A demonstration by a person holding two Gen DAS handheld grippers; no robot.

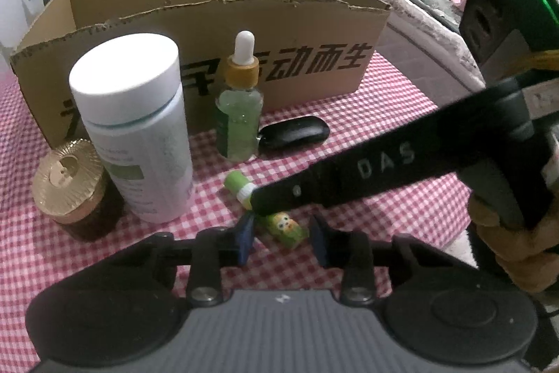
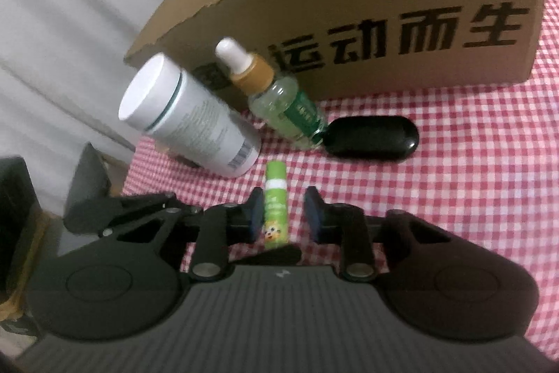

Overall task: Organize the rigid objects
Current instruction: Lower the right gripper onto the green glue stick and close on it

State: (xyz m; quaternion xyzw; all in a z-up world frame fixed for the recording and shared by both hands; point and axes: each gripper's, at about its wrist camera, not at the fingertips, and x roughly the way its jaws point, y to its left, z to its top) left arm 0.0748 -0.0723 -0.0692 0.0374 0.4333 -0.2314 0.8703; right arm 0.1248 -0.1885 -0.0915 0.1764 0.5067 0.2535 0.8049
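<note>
A small green tube [image 1: 283, 228] with an owl picture lies on the checked cloth [image 1: 384, 135]. In the right wrist view the tube [image 2: 275, 208] lies between my right gripper's [image 2: 283, 214] open fingers, which do not press it. My left gripper [image 1: 282, 238] is open just before the tube, with the right gripper's black finger [image 1: 349, 177] crossing above it. Behind stand a white bottle [image 1: 139, 124], a green dropper bottle [image 1: 240, 107], a black case [image 1: 295, 132] and a gold-lidded jar [image 1: 71, 187]. A cardboard box [image 1: 216, 34] stands open at the back.
The box's front wall [image 2: 384, 34] carries black characters. The white bottle [image 2: 188, 114], dropper bottle [image 2: 279, 100] and black case [image 2: 372, 137] crowd the space ahead of the tube. A padded seat [image 1: 412, 2] lies beyond the table's right edge.
</note>
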